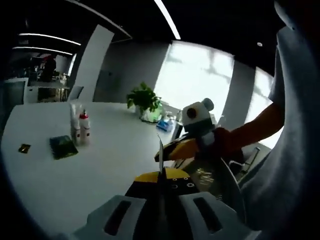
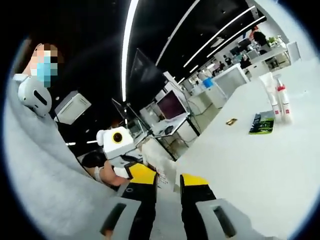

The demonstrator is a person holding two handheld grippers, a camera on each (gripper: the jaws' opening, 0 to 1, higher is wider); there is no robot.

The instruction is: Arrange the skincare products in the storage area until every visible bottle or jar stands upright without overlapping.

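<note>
Two upright containers, a white tube (image 1: pixel 75 122) and a red-capped white bottle (image 1: pixel 85 128), are seen side by side on the white bench (image 1: pixel 100 165), a dark green packet (image 1: pixel 63 146) lying near them. A potted plant (image 1: pixel 145 102) is set farther off. The left gripper (image 1: pixel 161 200) is closed on nothing; the right gripper (image 2: pixel 169 187) is held with jaws parted, empty.

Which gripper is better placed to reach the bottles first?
Probably left, narrowly. The two bottles stand nearer ahead of the left gripper, whose fingers look closed. The right gripper is open, but the bottles sit far off to its side.
</note>
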